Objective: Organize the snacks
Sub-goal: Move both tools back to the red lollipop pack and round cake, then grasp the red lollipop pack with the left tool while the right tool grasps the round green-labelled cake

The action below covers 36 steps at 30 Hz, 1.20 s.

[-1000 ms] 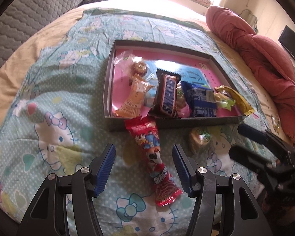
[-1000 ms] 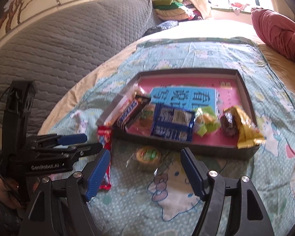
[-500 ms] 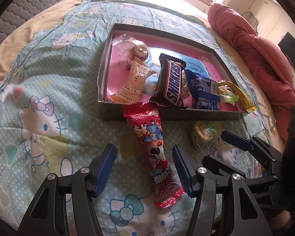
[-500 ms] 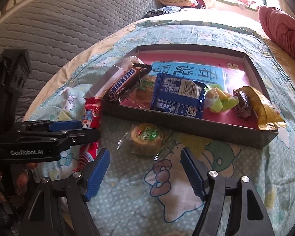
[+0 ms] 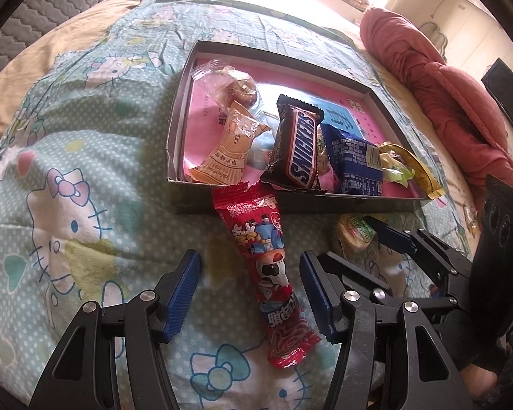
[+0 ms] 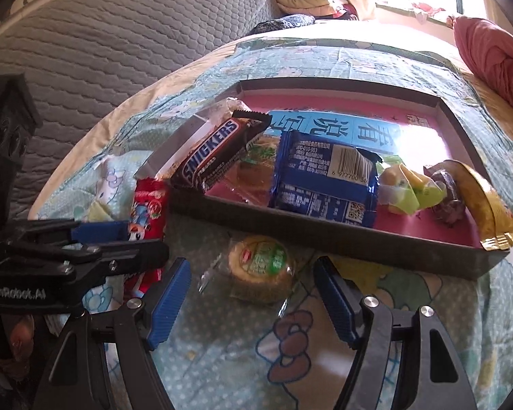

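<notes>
Progress check: both grippers have dropped closer to the bed compared with a second ago. The tray and the two loose snacks fill a lot more of each view now, so this looks like the final approach before two pickups.

The left gripper (image 5: 249, 290) is partly spread and empty, its blue pads either side of the red snack stick (image 5: 266, 273) without touching it. That stick lies flat on the cartoon-cat bedsheet (image 5: 68, 171). Its long axis runs from the tray's near wall down toward the camera, leaning a bit to the right in the left wrist view. The top crimped end rests on the tray rim (image 5: 342, 203); the bottom end lies under the gripper's right-hand pad.

The right gripper (image 6: 253, 294) is also fairly wide with nothing held, framing the round green-label cake (image 6: 261, 266), which sits on the sheet just in front of the tray. It's round, so no real axis, label facing up.

Everything else (Snickers bar (image 5: 299, 148), blue packet (image 5: 357, 164), the rest) is already in the tray, so I'd guess these two are the last ones.
</notes>
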Motion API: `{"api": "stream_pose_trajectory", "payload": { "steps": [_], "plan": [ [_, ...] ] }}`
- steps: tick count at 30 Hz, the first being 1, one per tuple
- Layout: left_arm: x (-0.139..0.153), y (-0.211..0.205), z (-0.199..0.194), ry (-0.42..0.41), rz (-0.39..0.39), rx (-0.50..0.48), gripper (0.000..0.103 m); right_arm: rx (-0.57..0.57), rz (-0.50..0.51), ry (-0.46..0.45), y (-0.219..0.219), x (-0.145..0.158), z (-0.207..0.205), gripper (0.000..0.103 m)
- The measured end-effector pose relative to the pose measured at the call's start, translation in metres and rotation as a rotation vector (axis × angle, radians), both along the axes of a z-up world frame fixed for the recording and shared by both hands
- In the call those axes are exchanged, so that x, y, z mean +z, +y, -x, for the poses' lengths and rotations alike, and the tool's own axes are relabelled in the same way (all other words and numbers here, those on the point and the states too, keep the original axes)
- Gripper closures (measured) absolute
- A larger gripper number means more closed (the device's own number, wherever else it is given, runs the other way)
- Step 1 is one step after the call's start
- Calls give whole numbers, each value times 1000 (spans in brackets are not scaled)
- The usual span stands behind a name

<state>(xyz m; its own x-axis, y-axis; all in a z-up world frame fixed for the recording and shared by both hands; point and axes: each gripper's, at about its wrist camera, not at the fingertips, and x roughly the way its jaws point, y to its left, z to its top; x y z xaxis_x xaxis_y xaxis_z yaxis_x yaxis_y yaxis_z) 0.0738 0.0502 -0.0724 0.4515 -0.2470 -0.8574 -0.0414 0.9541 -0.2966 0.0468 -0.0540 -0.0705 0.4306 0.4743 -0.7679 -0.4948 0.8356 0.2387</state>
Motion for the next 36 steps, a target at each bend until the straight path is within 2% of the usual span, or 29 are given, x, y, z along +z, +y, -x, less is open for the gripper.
{"api": "stream_pose_trajectory", "payload": {
  "steps": [4, 10, 17, 21, 28, 29, 32, 36],
  "plan": [
    [-1, -1, -2, 1, 3, -1, 41, -11, 3, -5, -2, -3, -4, 43],
    [-4, -4, -1, -2, -1, -14, 41, -3, 2, 8, -3, -3, -6, 45],
    [-7, -15, -3, -18, -17, -48, 42, -2, -26, 59, -18, -2, -3, 55],
    [-8, -24, -2, -18, -38, -71, 54, -6, -35, 69, -19, -4, -4, 55],
    [-11, -20, -2, -13, -28, -61, 59, 9, -30, 57, -10, -11, -9, 51],
    [-11, -20, -2, -14, -32, -62, 61, 12, -27, 53, -10, -11, -9, 52],
    [-11, -22, -3, -14, -36, -75, 79, 21, -34, 55, -11, -8, -9, 54],
    [-5, -27, 0, -25, -30, -101, 83, 38, -99, 85, -16, -2, -6, 56]
  ]
}}
